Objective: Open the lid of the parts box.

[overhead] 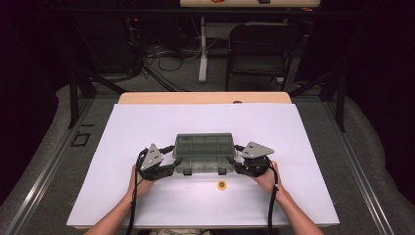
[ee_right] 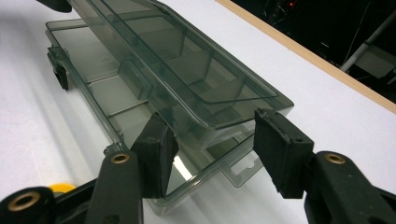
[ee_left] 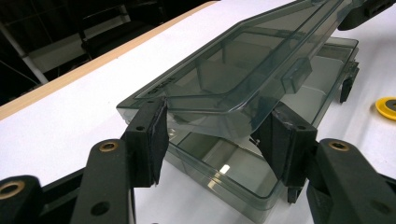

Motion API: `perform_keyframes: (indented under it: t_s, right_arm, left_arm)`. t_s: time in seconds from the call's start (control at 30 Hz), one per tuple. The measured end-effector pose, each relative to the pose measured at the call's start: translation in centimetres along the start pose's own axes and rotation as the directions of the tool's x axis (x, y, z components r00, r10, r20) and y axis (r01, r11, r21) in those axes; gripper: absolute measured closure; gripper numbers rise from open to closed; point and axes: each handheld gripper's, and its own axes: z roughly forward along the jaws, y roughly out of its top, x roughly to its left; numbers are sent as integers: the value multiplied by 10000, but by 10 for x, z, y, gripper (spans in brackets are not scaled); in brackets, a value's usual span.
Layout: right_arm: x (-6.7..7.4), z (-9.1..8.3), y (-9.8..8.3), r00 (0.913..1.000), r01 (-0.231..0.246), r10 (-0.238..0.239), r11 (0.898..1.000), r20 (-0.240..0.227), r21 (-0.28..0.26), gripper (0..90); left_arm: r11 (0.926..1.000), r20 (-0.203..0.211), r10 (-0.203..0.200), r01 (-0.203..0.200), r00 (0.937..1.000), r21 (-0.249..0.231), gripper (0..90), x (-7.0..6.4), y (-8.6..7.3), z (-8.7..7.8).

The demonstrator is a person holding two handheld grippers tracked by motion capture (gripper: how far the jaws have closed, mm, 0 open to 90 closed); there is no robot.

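Note:
A smoky clear compartment box (overhead: 204, 164) lies in the middle of the white sheet, its lid (overhead: 204, 143) lifted partway off the base. My left gripper (overhead: 175, 164) is at the box's left end. In the left gripper view my left gripper (ee_left: 215, 135) is shut on the lid (ee_left: 233, 70), one pad (ee_left: 152, 135) on each long edge, above the base (ee_left: 224, 172). My right gripper (overhead: 236, 164) is at the right end. In the right gripper view my right gripper (ee_right: 212, 140) clasps the lid (ee_right: 196, 74) the same way over the divided base (ee_right: 93, 60).
A small yellow disc (overhead: 222, 185) lies on the white sheet (overhead: 147, 122) just in front of the box, also seen as a yellow disc (ee_left: 386, 107) beside the base. The table's wooden far edge (overhead: 205, 97) borders a dark floor with a folding chair (overhead: 259, 49) and cables.

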Motion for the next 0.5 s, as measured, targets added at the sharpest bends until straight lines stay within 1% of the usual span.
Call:
perform_keyframes:
  t_s: [0.13, 0.27, 0.43, 0.5]
  right_arm:
    - [-1, 0, 0, 10000, -6, 6, 10000, 16, -17, 493]
    - [-3, -1, 0, 9999, -134, 134, 9999, -52, -21, 505]
    - [-5, -1, 2, 9999, -128, 128, 9999, -30, 2, 516]
    - [-6, -1, 4, 9999, -144, 144, 9999, -5, -27, 518]
  left_arm:
    - [10000, -28, -14, 14, 10000, 2, 457, 0, 0, 0]
    - [10000, -66, -10, 10, 10000, -20, 472, 0, 0, -1]
    - [10000, 2, -79, 79, 10000, -6, 471, 3, 3, 0]
    - [10000, 9, -50, 50, 10000, -21, 472, 3, 4, -1]
